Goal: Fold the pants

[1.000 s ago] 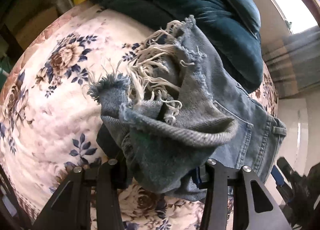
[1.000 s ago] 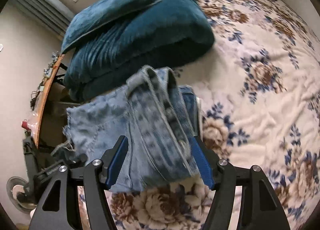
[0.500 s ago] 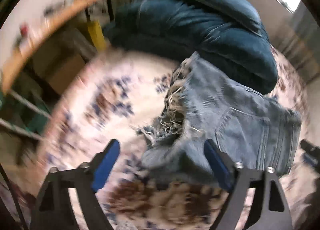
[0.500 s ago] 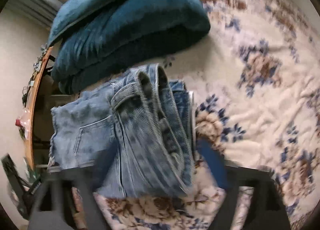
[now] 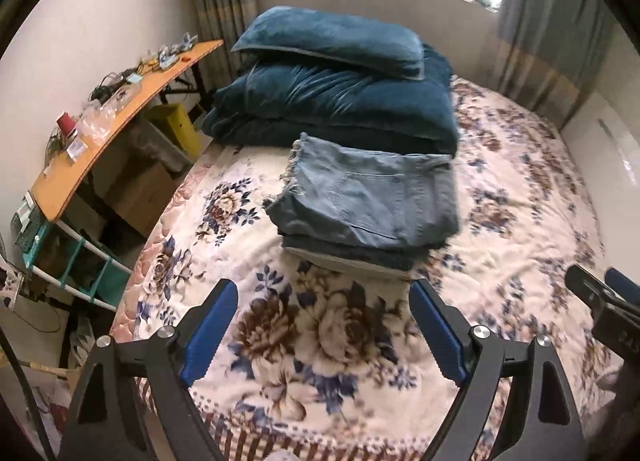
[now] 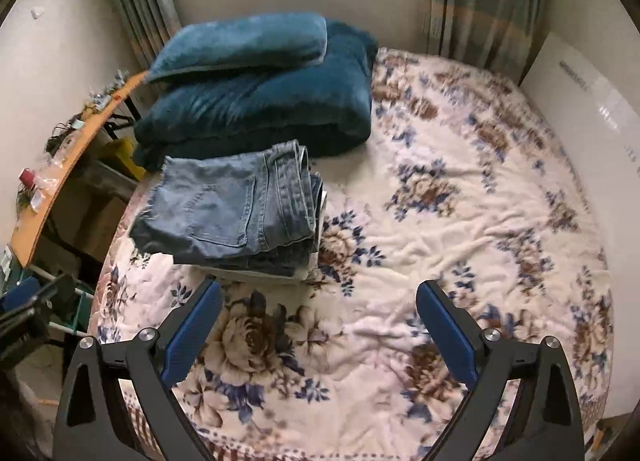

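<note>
The blue denim pants [image 5: 368, 197] lie folded in a flat stack on the floral bed cover [image 5: 312, 341], with a frayed hem at the far left. They also show in the right wrist view [image 6: 232, 205], back pocket up. My left gripper [image 5: 324, 333] is open and empty, held back from the stack over the bed. My right gripper [image 6: 320, 333] is open and empty, to the right of the stack and nearer the bed's front edge. The right gripper also shows at the right edge of the left wrist view [image 5: 604, 301].
A folded teal blanket with a pillow [image 5: 340, 101] sits right behind the pants. An orange desk [image 5: 116, 117] with clutter stands left of the bed, with boxes and a yellow bin [image 5: 176, 129] under it. Window and curtains are at the back.
Both grippers have let go of the pants, opened wide and pulled back and up. The pants now lie folded on the bed.
</note>
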Demonstrator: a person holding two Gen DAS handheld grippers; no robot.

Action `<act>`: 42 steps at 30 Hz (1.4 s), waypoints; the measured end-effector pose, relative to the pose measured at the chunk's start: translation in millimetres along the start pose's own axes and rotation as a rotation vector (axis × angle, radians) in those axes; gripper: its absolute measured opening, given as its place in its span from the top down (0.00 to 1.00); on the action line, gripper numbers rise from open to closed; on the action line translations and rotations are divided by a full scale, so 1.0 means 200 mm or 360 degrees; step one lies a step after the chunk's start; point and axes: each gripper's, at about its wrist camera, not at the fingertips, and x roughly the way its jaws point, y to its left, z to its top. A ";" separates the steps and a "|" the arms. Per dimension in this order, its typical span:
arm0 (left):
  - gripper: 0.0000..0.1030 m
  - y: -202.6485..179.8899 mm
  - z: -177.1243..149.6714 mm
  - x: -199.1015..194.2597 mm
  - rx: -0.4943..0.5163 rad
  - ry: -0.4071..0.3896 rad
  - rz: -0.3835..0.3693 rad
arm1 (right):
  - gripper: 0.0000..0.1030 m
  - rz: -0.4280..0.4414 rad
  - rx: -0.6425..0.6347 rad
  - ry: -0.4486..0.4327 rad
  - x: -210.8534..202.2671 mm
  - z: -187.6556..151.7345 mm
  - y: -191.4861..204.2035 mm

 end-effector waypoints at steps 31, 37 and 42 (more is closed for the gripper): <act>0.15 0.10 -0.47 -1.25 0.0120 -0.0304 -0.0066 | 0.01 0.0027 -0.0081 -0.0427 -1.80 -0.67 0.22; 0.15 0.10 -0.49 -1.26 0.0094 -0.0318 -0.0097 | 0.01 0.0025 -0.0076 -0.0432 -1.87 -0.68 0.21; 0.10 0.10 -0.45 -1.19 0.0081 -0.0334 -0.0080 | 0.01 0.0000 -0.0076 -0.0416 -1.83 -0.65 0.22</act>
